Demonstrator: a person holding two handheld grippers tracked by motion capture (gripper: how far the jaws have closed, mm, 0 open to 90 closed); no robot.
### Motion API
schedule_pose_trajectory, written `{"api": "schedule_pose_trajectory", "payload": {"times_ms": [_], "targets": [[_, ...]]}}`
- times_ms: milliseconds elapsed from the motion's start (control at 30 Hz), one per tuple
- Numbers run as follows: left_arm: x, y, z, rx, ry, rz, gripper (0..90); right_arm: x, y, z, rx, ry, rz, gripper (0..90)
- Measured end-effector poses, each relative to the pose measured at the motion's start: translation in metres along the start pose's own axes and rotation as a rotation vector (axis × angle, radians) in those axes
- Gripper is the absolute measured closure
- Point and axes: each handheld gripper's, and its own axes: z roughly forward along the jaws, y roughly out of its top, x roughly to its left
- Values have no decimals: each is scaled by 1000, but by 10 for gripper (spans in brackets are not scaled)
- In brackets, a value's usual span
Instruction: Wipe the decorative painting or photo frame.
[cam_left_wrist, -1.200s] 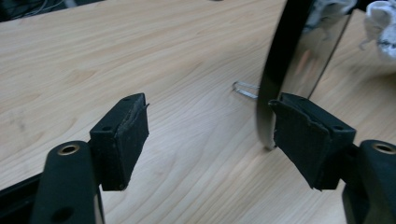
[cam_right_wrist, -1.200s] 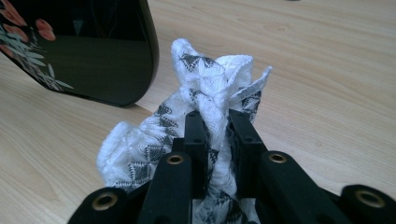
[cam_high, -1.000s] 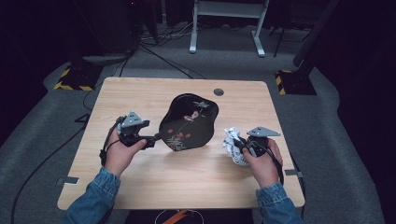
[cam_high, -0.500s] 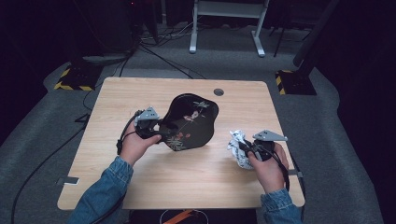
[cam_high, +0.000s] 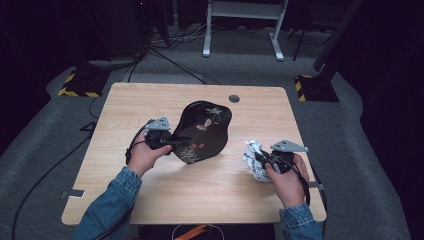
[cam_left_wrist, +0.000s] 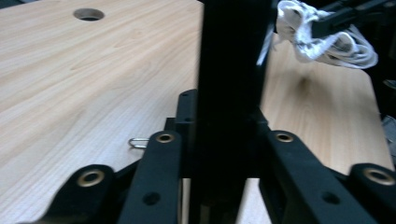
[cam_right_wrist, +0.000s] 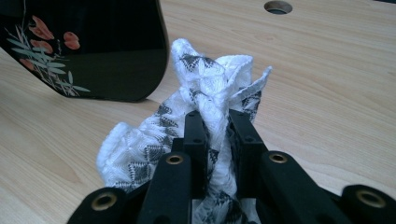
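A black lacquered tray (cam_high: 205, 130) with red flowers painted on it is held tilted off the table. My left gripper (cam_high: 180, 142) is shut on its left rim. In the left gripper view the tray's rim (cam_left_wrist: 231, 70) runs edge-on between the closed jaws of the left gripper (cam_left_wrist: 229, 126). My right gripper (cam_high: 261, 157) is shut on a crumpled white patterned cloth (cam_high: 252, 155) to the right of the tray. In the right gripper view the cloth (cam_right_wrist: 210, 84) bunches around the right gripper (cam_right_wrist: 217, 121), with the tray (cam_right_wrist: 93, 46) behind it at the left.
The wooden table (cam_high: 150, 195) has a round cable hole (cam_high: 233, 98) near its far edge. A small wire clip (cam_left_wrist: 137, 142) lies on the wood by the left jaw. White desk legs (cam_high: 240, 30) and cables stand on the floor beyond.
My left gripper slid right along the table and closed on the tray's left rim. The right gripper with the cloth barely shifted.
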Motion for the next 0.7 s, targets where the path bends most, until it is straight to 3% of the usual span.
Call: {"api": "schedule_pose_trajectory", "payload": {"times_ms": [233,700], "targets": [[-7,-1,-3,13,14,11,804,5,7,-3,-50,26,-8,799],[-12,-11,-21,40,-31,38,804,26,42,-21,-171,91,-66,799]]}}
